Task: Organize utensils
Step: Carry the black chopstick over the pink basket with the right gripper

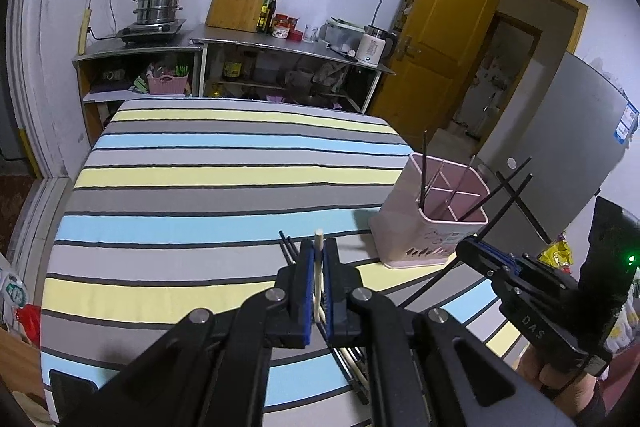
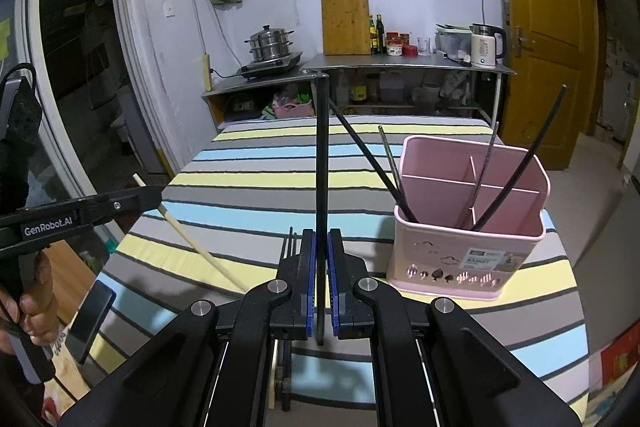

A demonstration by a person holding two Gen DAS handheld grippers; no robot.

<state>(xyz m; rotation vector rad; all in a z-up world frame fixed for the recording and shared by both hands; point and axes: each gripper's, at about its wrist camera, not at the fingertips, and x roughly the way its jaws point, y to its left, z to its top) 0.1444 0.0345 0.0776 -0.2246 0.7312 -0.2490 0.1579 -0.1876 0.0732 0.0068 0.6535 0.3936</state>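
Striped cloth (image 2: 256,187) covers the tabletop; the pink utensil basket (image 2: 468,251) stands at right of the frame, black chopsticks (image 2: 516,163) inside. Left tongs (image 1: 319,279) are clamped on a wooden chopstick (image 1: 318,247), right tongs (image 2: 321,283) on a black chopstick (image 2: 322,155).

Loose chopsticks (image 2: 285,383) on table mostly hidden beneath right hand-held gripper (image 2: 321,267); basket label (image 2: 486,261) unreadable.

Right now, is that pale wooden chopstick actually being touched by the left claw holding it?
Touching. The left wrist view shows the left gripper closed on the wooden chopstick, blue pads pressed against both its sides.
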